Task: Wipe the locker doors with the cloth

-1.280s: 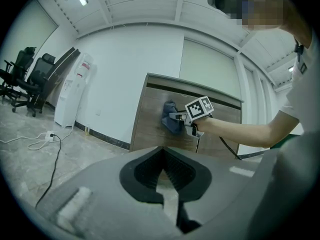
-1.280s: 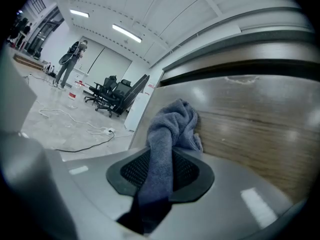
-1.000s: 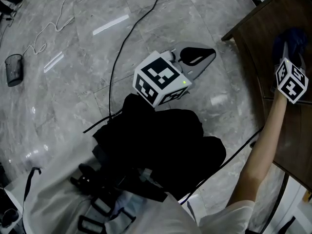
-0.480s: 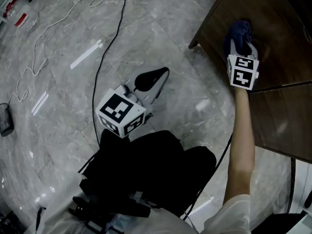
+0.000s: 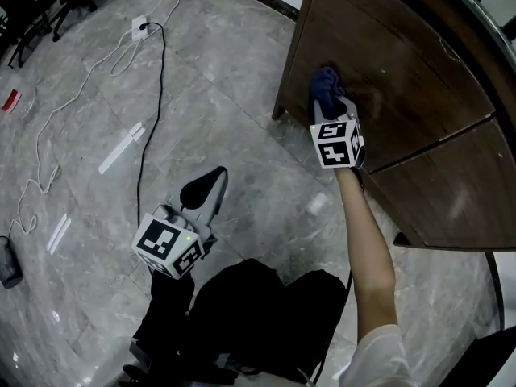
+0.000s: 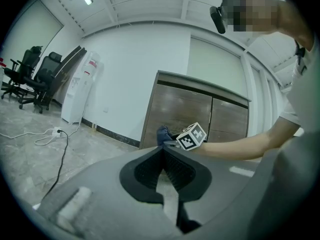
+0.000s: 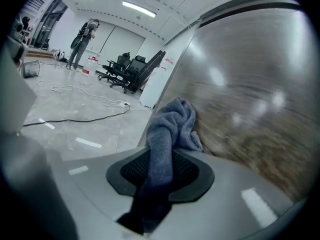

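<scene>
A blue-grey cloth [image 5: 323, 87] is bunched against the dark brown wooden locker door [image 5: 387, 79] near its lower left corner. My right gripper [image 5: 329, 107] is shut on the cloth [image 7: 167, 129], which runs between its jaws and presses on the locker door [image 7: 250, 99]. My left gripper [image 5: 205, 188] hangs low over the grey marble floor, well left of the locker, with its jaws together and nothing between them. In the left gripper view the shut jaws [image 6: 162, 156] point toward the locker [image 6: 200, 111] and the right gripper's marker cube [image 6: 191, 136].
A black cable [image 5: 153, 95] and a white cable with a power strip [image 5: 139, 29] lie on the floor to the left. A second locker door [image 5: 451, 192] sits to the right of the first. Office chairs [image 7: 127, 69] and a person [image 7: 82, 41] stand far off.
The right gripper with the cloth has slid down the locker door. The head view has swung so the locker now fills the upper right. The left gripper has barely shifted.
</scene>
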Tool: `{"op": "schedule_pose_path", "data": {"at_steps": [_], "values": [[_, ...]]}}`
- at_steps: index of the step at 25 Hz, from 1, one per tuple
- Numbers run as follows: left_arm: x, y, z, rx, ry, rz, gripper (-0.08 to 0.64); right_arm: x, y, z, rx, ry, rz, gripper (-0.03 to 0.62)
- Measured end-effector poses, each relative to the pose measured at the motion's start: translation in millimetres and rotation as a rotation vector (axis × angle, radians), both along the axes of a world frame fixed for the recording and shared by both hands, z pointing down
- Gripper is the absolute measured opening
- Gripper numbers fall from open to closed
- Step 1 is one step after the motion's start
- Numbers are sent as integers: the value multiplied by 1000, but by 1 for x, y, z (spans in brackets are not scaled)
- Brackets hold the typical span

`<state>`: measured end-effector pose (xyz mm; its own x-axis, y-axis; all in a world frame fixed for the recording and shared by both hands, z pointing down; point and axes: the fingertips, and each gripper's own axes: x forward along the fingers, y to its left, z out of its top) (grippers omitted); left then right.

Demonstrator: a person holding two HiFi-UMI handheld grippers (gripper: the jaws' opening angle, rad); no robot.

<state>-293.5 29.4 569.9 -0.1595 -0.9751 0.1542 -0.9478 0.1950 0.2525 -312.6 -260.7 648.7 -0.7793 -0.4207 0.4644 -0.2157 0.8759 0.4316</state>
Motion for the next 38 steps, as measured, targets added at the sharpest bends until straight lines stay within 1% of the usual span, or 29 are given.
{"op": "schedule_pose_path", "data": {"at_steps": [11,17,20,24,29,38], "values": [[-9,5,-1,-6,5,-19,0,-11,7,57,-51,90,-14,110],[-12,7,-1,7,3,-25,0,-19,8,66,-71,96,-11,110],[-14,9,0,4,1,-29,0,-23,9,63,-92,80,-8,110],[-16,11,1,7,5,-33,0,-30,11,42,-94,56,-18,110],[-14,8,-2,15,12,-35,0,-42,12,-1,-29,21,-39,110],[-10,6,-7,29,13,-24,0,-65,12,-104,38,-109,-51,109]]}}
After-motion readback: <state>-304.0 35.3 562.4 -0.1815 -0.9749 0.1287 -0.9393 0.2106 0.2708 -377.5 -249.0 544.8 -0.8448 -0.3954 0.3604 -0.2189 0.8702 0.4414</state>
